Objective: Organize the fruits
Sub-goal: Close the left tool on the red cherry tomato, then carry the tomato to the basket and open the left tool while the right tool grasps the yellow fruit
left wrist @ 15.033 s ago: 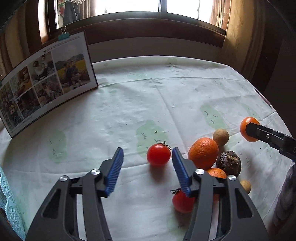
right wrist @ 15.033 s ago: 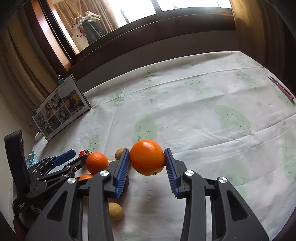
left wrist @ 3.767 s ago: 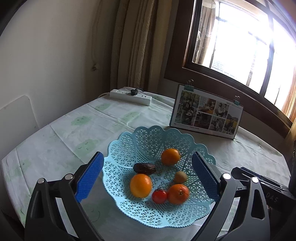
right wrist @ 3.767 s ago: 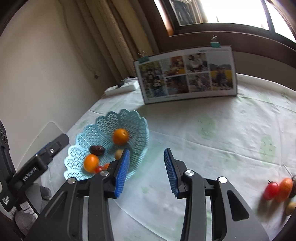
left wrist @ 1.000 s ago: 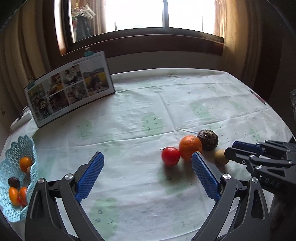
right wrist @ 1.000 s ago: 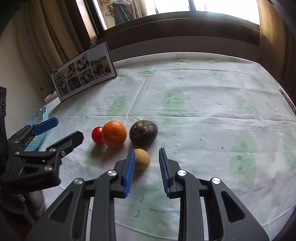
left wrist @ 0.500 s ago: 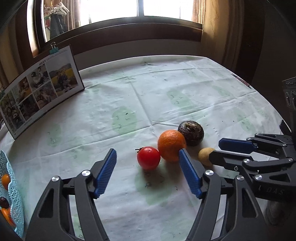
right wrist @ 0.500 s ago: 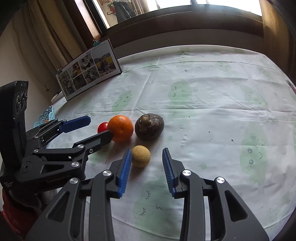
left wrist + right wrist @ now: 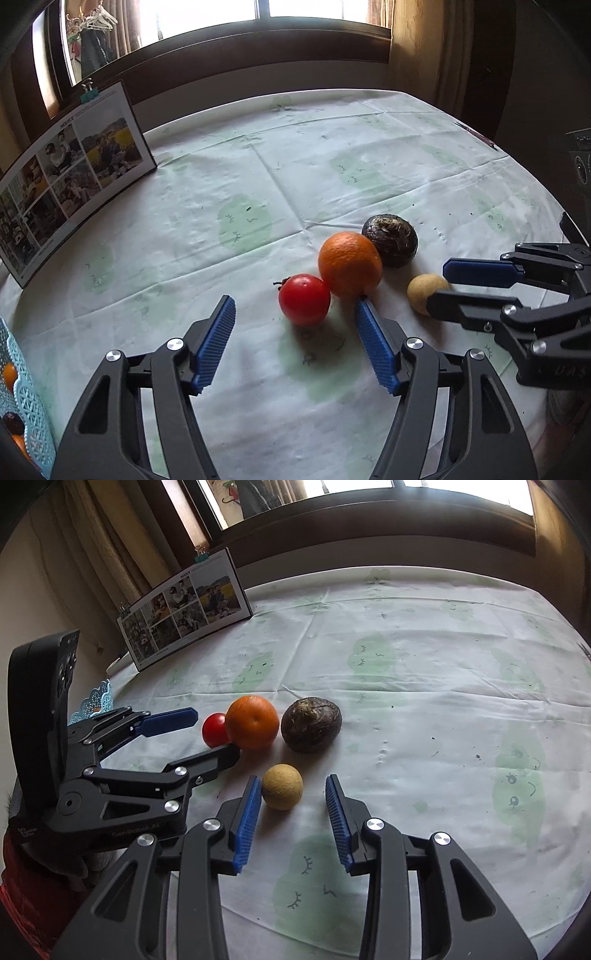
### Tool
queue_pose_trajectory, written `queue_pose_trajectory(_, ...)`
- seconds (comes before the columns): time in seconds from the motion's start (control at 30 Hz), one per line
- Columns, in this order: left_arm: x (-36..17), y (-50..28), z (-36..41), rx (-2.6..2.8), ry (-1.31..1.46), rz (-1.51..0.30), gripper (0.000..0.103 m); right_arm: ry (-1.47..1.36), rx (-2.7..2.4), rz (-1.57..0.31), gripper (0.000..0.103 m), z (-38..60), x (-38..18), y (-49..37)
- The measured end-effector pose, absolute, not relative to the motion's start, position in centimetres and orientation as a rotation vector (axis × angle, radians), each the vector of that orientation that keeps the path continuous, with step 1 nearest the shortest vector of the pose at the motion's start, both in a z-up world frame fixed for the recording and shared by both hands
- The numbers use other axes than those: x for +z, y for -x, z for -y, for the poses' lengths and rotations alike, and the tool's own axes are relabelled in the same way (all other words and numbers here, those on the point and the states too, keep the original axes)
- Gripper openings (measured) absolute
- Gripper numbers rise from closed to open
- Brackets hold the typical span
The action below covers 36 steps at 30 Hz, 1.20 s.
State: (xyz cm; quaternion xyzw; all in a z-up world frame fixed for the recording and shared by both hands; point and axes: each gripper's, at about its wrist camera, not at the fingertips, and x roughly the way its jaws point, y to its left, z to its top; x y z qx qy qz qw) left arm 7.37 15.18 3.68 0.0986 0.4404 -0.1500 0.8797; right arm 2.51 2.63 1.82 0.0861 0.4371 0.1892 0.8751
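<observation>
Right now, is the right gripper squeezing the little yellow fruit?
No, the right gripper is open and the yellow fruit sits loose on the tablecloth.

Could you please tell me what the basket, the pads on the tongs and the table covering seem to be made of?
The basket looks like moulded light-blue plastic, from its regular lattice and scalloped rim. The pads on the tongs look like blue ribbed rubber or soft plastic; which one is unclear. The table covering seems a thin printed cloth or vinyl sheet, matte, with fold creases.

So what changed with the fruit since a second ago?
Both hand-held grippers moved closer. The left hand-held gripper now lines up with the tomato, the right hand-held gripper with the small yellow fruit. Both are open, holding nothing. The orange and dark fruit stayed put.
</observation>
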Motion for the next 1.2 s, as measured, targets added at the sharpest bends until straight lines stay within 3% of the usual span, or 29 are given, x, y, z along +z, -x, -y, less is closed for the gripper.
queue_pose_trajectory(0.2,3.8,-7.5,-14.7,-0.370,-0.196,-0.923,0.033,-0.157,0.397,-0.911,0.037,-3.0,1.8,-2.4)
queue_pose_trajectory(0.23,3.7,-7.5,-14.7,-0.378,-0.191,-0.925,0.032,-0.157,0.397,-0.910,0.037,-3.0,1.8,-2.4)
queue_pose_trajectory(0.93,7.0,-3.7,-18.2,-0.290,-0.076,-0.825,0.028,-0.079,0.390,-0.925,0.037,-4.6,1.6,-2.8)
queue_pose_trajectory(1.03,7.7,-2.9,-19.1,-0.266,-0.049,-0.807,0.028,-0.069,0.382,-0.928,0.034,-5.0,1.7,-3.0)
queue_pose_trajectory(1.1,8.1,-2.5,-19.8,-0.245,-0.036,-0.798,0.028,-0.065,0.377,-0.931,0.026,-5.2,1.7,-3.1)
queue_pose_trajectory(1.2,8.7,-1.8,-21.3,-0.206,-0.019,-0.778,0.028,-0.070,0.365,-0.928,0.024,-5.4,1.9,-2.8)
